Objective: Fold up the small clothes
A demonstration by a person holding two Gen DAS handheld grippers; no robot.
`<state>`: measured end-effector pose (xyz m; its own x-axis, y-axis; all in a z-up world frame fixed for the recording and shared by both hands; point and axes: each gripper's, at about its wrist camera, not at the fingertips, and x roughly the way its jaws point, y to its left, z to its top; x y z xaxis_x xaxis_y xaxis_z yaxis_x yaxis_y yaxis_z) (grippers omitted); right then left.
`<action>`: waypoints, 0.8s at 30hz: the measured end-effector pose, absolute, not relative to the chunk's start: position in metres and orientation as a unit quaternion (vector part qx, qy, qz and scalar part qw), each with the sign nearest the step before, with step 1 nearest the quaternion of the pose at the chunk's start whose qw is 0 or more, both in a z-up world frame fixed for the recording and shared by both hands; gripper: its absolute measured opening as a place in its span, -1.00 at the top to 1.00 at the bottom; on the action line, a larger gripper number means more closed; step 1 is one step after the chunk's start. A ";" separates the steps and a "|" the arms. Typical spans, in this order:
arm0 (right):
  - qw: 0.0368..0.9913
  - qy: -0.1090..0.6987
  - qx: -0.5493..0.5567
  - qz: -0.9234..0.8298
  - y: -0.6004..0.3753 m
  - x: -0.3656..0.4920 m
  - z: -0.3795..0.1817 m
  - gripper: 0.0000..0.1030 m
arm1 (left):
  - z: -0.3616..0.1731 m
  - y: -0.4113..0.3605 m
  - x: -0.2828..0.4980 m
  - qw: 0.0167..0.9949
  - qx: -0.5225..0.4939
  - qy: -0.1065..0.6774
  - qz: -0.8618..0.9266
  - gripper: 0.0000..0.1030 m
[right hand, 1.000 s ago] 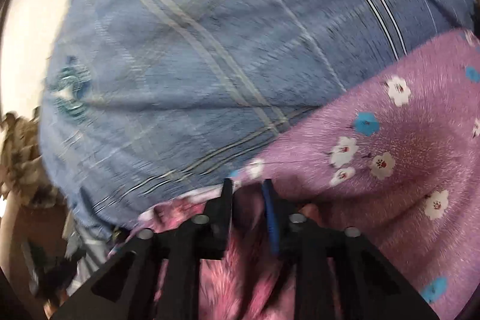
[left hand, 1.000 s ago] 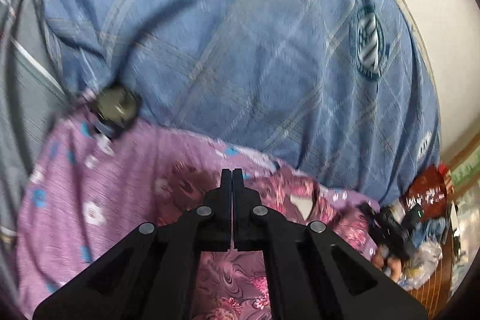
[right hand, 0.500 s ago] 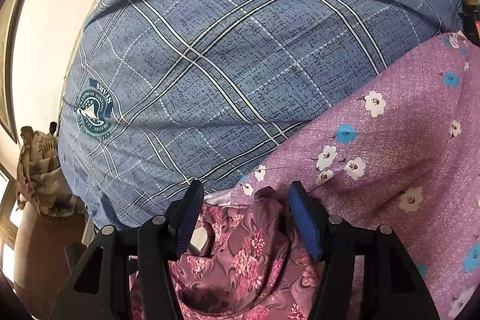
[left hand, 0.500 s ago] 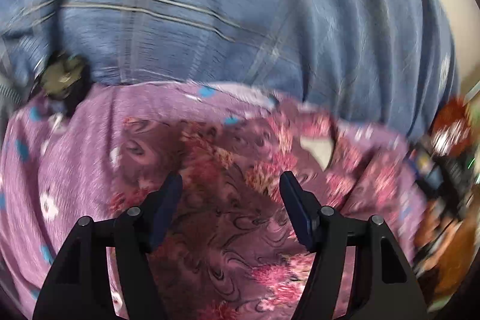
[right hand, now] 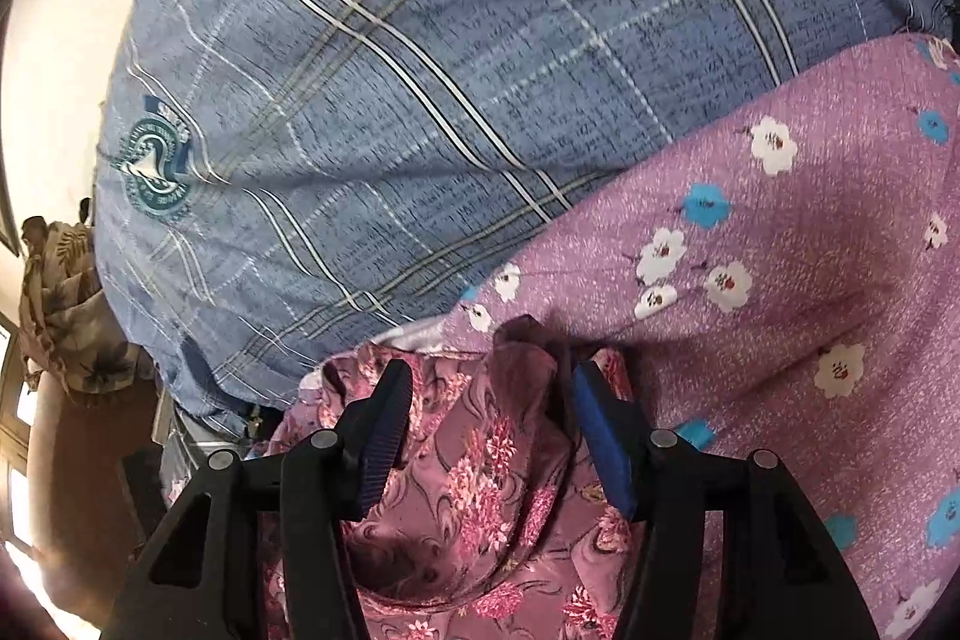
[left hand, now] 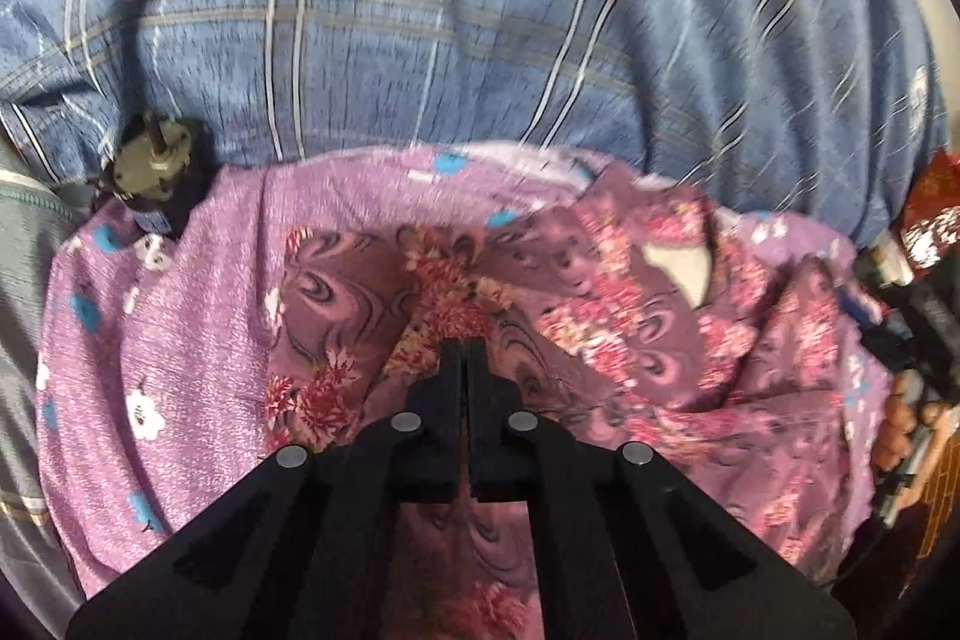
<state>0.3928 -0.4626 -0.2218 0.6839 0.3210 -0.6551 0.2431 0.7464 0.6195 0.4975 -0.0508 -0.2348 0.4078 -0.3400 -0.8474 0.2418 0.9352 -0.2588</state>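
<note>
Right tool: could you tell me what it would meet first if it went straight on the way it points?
The right tool stands open over the maroon floral garment. Its raised fold sits between the fingers, so it would likely meet that first. Beyond lies the purple flowered cloth; depth is unclear.

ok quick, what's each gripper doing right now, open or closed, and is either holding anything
Left gripper: closed, fingers together over the dark floral garment; whether cloth is pinched cannot be told.
Right gripper: open, a fold of that garment between its fingers.
</note>
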 end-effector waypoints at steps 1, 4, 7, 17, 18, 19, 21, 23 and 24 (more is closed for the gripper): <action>0.843 0.404 0.355 0.017 -0.462 0.395 -0.225 -0.17 | -0.230 -0.049 0.495 0.841 -0.051 0.509 -0.175 1.00; 0.833 0.421 0.359 0.009 -0.457 0.401 -0.239 -0.20 | -0.216 -0.036 0.493 0.846 -0.062 0.499 -0.177 1.00; 0.839 0.425 0.340 0.017 -0.448 0.406 -0.245 0.17 | -0.206 -0.022 0.493 0.850 -0.081 0.490 -0.176 1.00; 0.881 0.349 0.318 0.017 -0.455 0.391 -0.200 0.89 | -0.195 0.011 0.506 0.859 -0.136 0.464 -0.168 1.00; 0.884 0.345 0.314 0.005 -0.457 0.391 -0.199 0.89 | -0.200 0.012 0.509 0.854 -0.144 0.471 -0.170 1.00; 0.884 0.345 0.315 -0.001 -0.460 0.391 -0.200 0.89 | -0.203 0.011 0.510 0.851 -0.149 0.474 -0.170 0.93; 0.874 0.357 0.329 0.002 -0.465 0.394 -0.207 0.89 | -0.210 0.004 0.511 0.841 -0.146 0.486 -0.185 0.42; 0.863 0.373 0.341 0.006 -0.467 0.396 -0.214 0.78 | -0.220 -0.010 0.512 0.828 -0.123 0.514 -0.188 -0.29; 0.857 0.379 0.349 0.011 -0.467 0.397 -0.217 0.76 | -0.223 -0.015 0.511 0.827 -0.112 0.518 -0.187 -0.29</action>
<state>0.3965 -0.4671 -0.2166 0.7118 0.2840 -0.6424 0.2463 0.7557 0.6069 0.5112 -0.0154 -0.2231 0.3931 -0.4250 -0.8153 0.1922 0.9051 -0.3792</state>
